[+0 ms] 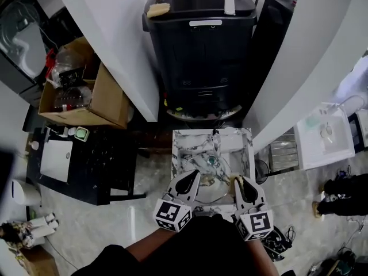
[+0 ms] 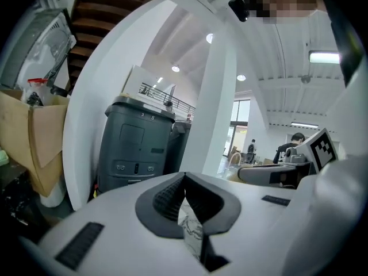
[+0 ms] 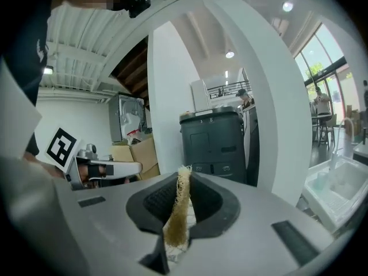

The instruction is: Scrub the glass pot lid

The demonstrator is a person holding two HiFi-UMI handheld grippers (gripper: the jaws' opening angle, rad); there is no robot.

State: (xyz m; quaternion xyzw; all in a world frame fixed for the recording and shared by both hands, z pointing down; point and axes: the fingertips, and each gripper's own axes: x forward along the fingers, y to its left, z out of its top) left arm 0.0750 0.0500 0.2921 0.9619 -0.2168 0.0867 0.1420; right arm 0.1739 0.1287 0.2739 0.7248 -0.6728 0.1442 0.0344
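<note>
Right gripper [image 3: 183, 174] pinched a loofah [image 3: 177, 211] beside the glass pot lid [image 1: 208, 167]; left gripper [image 2: 184, 178] was closed. The marbled table [image 1: 242, 140] faced a black bin [image 1: 198, 39].

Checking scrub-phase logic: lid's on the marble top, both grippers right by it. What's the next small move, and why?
Probably tip the right gripper down until its loofah meets the glass lid. The loofah is already clamped, but that gripper's view looks out level at the black bin, not at the lid on the marble top.
</note>
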